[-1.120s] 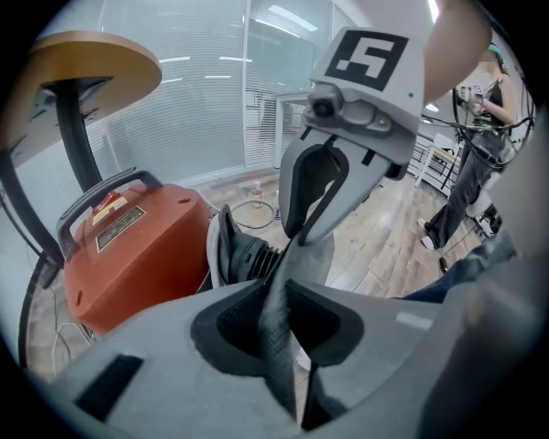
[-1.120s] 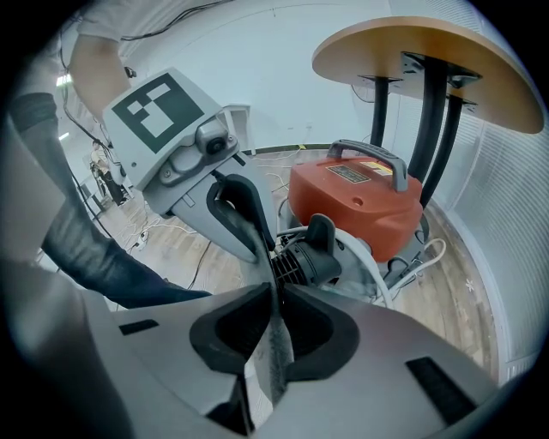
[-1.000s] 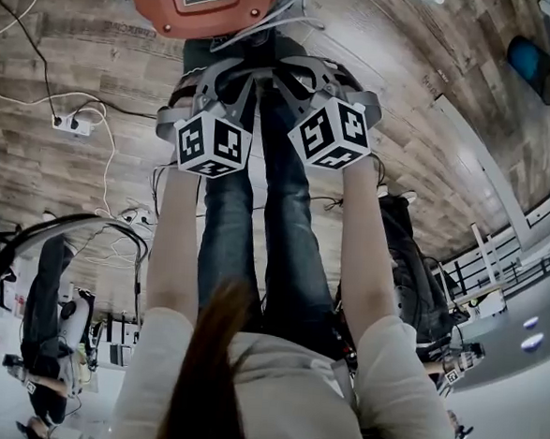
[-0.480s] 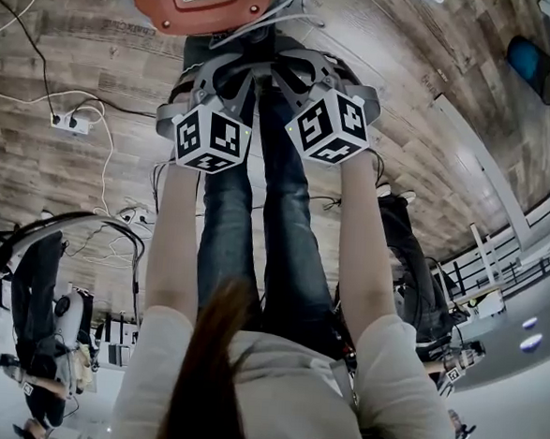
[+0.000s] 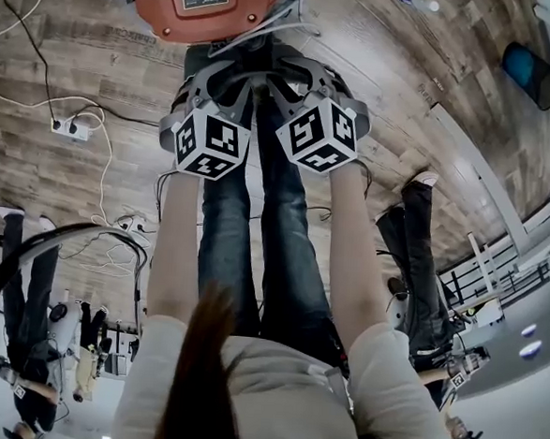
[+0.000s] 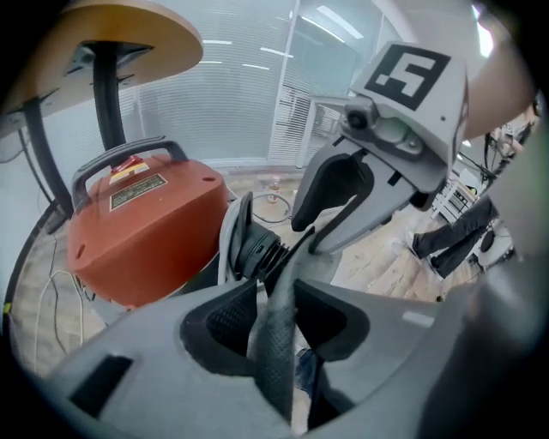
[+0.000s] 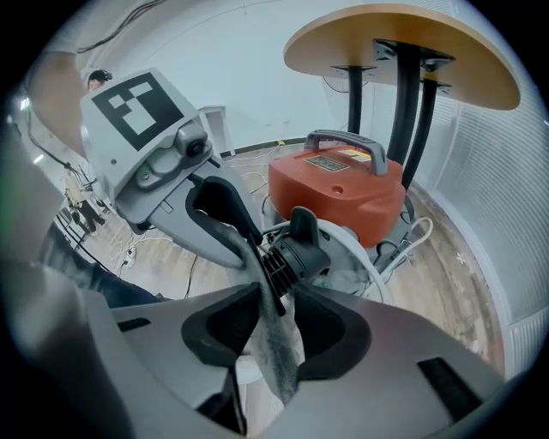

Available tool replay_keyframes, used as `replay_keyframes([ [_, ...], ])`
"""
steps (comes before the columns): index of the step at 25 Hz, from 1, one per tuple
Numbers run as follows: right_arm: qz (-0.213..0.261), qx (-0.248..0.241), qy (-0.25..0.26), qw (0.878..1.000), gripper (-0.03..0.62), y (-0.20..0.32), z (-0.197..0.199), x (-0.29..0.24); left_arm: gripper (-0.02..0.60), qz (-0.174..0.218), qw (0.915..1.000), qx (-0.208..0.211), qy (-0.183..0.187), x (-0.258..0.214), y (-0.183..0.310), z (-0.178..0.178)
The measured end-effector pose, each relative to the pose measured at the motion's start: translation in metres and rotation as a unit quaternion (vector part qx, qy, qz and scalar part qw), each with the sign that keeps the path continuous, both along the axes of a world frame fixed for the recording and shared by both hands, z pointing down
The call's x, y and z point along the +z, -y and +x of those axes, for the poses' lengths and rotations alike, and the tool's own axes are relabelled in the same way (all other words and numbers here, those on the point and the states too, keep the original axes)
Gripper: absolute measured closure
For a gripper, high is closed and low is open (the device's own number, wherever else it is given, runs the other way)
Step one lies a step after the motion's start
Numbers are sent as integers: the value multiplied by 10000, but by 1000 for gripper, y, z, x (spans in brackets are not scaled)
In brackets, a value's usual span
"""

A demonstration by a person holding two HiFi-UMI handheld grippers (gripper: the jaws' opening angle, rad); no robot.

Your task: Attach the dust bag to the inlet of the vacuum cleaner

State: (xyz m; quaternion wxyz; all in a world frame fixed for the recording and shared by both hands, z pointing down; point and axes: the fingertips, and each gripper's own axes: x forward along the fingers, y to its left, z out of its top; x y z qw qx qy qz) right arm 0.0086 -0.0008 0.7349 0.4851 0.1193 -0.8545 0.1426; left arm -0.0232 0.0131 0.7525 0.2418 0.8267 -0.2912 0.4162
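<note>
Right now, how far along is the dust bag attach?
Done: the dust bag is up at the black inlet of the orange vacuum cleaner, with its fabric lying against it. In hand: the left tongs and right tongs both have bag fabric between them, jaws opening. Left: can't tell if the bag is seated; check it, then withdraw.

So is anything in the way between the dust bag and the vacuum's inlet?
Nothing visible does. The dust bag fabric, between the opening jaws of the left gripper and right gripper, runs straight to the black ribbed inlet.
</note>
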Motion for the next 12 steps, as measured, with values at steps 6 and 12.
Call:
replay_keyframes([
  [6, -185, -45, -5, 9998, 424, -4, 1, 3, 357, -272, 9990, -284, -190, 0, -1, -4],
  [12, -273, -70, 53, 9996, 385, -13, 2, -1, 339, -267, 9993, -130, -222, -3, -3, 0],
])
